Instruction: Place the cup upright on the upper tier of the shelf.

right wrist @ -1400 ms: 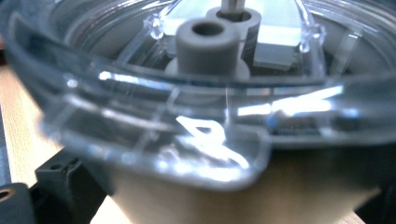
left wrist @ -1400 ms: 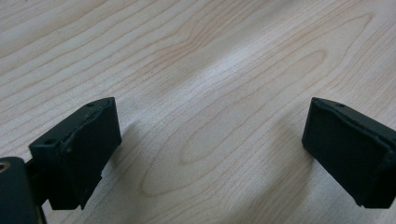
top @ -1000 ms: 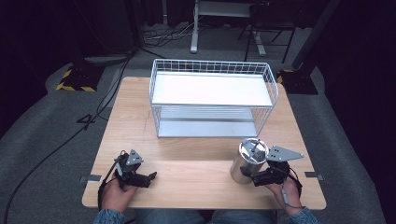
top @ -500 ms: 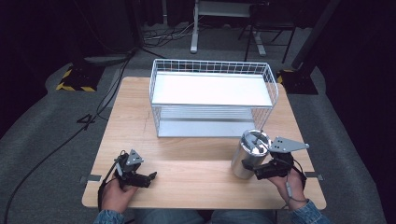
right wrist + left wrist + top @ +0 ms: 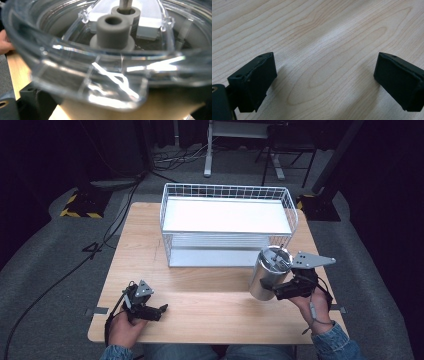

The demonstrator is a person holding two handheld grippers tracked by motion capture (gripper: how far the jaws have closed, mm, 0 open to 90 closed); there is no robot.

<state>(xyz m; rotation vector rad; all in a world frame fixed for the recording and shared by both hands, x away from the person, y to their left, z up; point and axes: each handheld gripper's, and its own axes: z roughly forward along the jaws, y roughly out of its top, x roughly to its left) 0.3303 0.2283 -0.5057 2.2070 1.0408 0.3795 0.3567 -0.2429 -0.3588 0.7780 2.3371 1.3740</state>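
At the lower right of the frame, the right tool (image 5: 280, 290) is clamped on a metal cup (image 5: 268, 272), tilted above the worktop (image 5: 210, 290), probably to carry it to the wire basket (image 5: 227, 195). At the lower left, the left tool (image 5: 159, 310) rests with its jaws apart, holding nothing.

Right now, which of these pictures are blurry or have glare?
Right gripper view: the clear lid is close, soft-focused, streaked with white glare. Left gripper view: the wooden table blurs toward the top. High view: the shelf washes out bright white; surroundings dark.
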